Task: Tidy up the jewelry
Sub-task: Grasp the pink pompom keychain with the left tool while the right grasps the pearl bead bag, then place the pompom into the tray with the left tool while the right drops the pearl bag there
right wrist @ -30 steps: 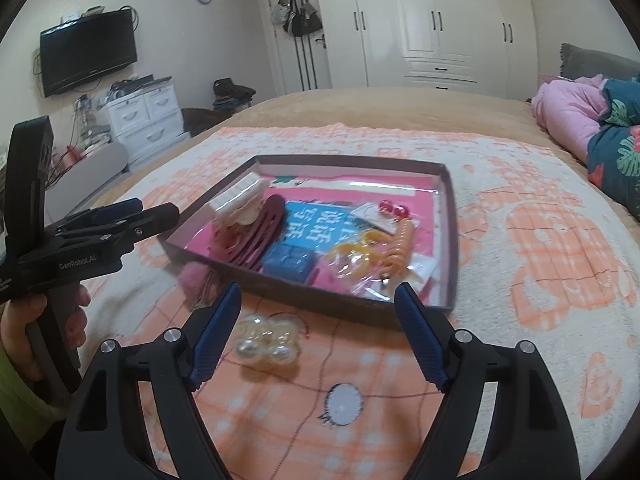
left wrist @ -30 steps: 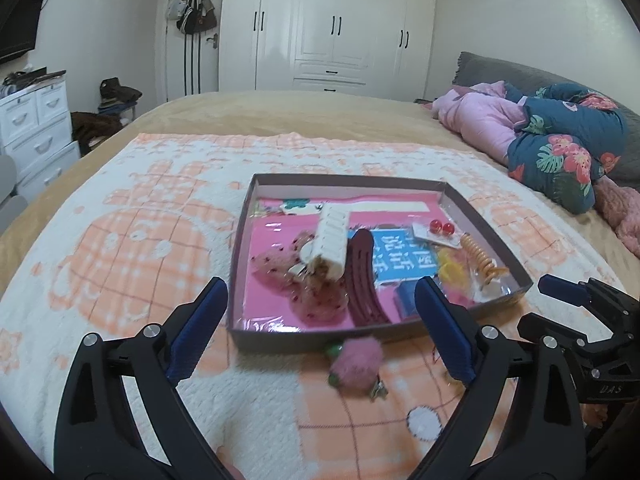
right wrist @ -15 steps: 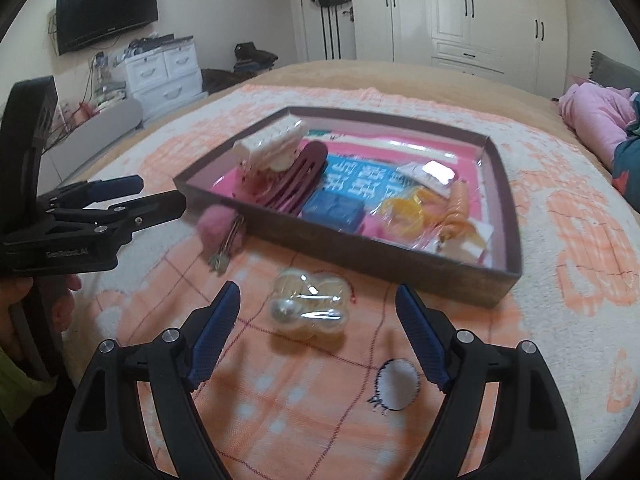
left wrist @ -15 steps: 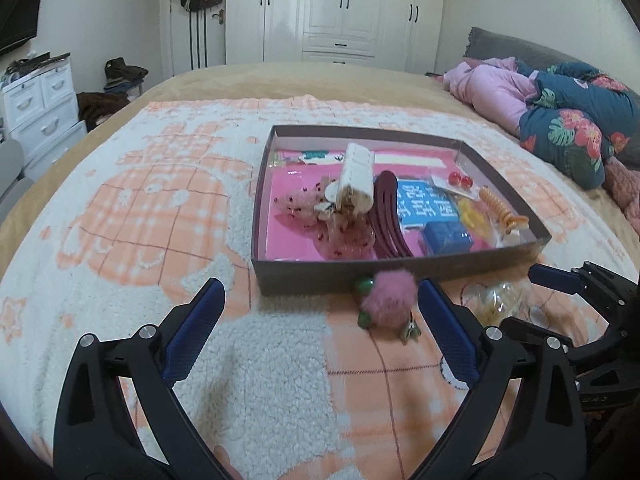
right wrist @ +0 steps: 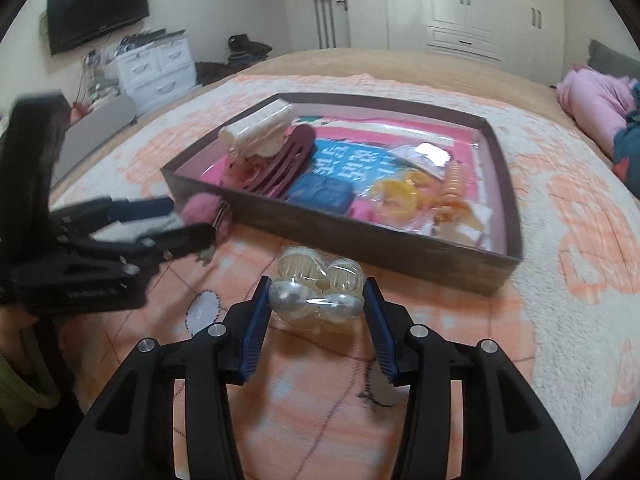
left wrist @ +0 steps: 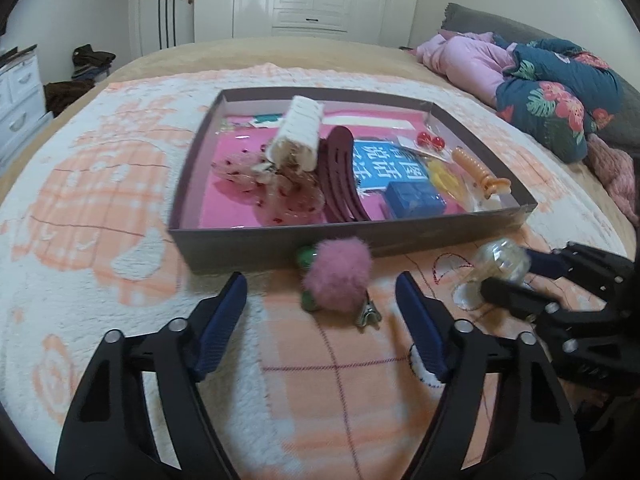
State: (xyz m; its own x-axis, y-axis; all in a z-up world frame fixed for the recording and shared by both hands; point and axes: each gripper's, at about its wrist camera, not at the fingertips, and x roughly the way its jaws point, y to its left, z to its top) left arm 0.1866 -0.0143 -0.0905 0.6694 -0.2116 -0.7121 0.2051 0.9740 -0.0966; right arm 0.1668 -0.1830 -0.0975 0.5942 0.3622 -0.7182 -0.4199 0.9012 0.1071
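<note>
Our right claw [right wrist: 316,300] just closed onto the pearl clip [right wrist: 316,292] before the box [right wrist: 400,246]; left claw [left wrist: 320,300], closing, straddles the pink pompom [left wrist: 338,276]. Next: lift both into the box.

Mounted behind each tongs, angled down, close over the bed [left wrist: 120,240]; both views sharing the brown tray [left wrist: 280,244] [right wrist: 360,240], from neighbouring sides.

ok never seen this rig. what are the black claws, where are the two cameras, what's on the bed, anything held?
No robot: a person holds a two-finger clamp in each hand, with a fisheye camera on each looking along its fingers. On the blanket sits a shallow box of hair accessories. The left gripper has been closing around a pink pompom clip, with gaps still showing at both pads. The right gripper has just closed, and its pads sit against a clear pearl hair clip.
</note>
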